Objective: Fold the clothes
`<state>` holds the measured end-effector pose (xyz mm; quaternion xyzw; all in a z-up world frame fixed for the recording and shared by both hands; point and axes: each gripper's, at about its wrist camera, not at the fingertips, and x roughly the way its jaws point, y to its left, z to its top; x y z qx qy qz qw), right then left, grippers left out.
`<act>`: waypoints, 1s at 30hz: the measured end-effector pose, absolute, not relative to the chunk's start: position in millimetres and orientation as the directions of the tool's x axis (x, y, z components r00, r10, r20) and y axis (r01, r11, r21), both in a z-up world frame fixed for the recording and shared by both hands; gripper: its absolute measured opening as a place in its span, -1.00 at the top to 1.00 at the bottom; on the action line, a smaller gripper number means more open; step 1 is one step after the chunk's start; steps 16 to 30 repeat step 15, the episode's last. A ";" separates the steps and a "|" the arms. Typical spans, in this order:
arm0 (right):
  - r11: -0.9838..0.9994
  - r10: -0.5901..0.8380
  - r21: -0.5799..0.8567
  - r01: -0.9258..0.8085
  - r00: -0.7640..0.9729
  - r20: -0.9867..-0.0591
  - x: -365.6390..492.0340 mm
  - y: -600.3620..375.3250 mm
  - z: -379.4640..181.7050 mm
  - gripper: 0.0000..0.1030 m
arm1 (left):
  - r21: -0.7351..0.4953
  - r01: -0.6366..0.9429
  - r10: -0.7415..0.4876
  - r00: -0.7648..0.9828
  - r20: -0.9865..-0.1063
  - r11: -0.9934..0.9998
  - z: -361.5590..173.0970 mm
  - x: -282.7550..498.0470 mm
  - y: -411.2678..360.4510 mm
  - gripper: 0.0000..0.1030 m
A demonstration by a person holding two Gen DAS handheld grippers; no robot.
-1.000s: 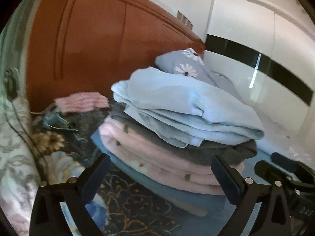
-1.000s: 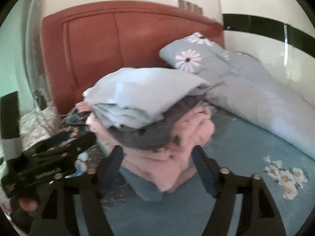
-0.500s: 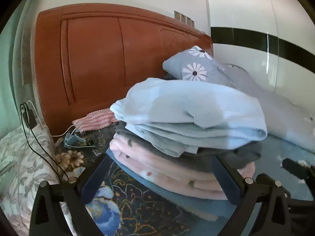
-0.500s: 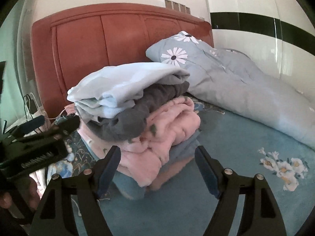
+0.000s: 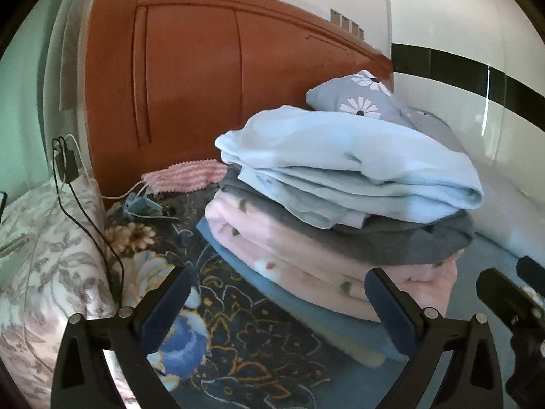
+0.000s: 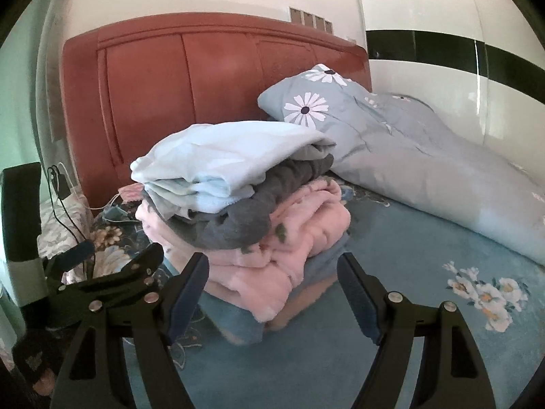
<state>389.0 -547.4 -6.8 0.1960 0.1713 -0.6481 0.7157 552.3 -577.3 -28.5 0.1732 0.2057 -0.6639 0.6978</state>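
The soft stack of folded pale-blue, grey and pink clothes (image 6: 245, 204) is framed centre-picture, just beyond the empty, spread right gripper (image 6: 272, 289) and left gripper (image 5: 279, 306).

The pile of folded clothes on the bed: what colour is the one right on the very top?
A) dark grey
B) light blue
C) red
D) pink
B: the light blue garment lies on top of the pile, with the dark grey garment under it and the pink fleece garment lower still; both grippers are open and hold nothing.
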 end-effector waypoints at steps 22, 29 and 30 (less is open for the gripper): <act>0.070 -0.897 0.055 0.996 0.087 -0.433 389.6 -523.3 17.2 -0.53 | 0.078 0.995 -0.902 0.089 -0.422 0.062 -10.2 531.0 -548.0 -1.00; 0.070 -0.897 0.055 0.996 0.087 -0.433 389.6 -523.3 17.2 -0.53 | 0.078 0.995 -0.902 0.089 -0.422 0.062 -10.2 531.0 -548.0 -1.00; 0.070 -0.897 0.055 0.996 0.087 -0.433 389.6 -523.3 17.2 -0.53 | 0.078 0.995 -0.902 0.089 -0.422 0.062 -10.2 531.0 -548.0 -1.00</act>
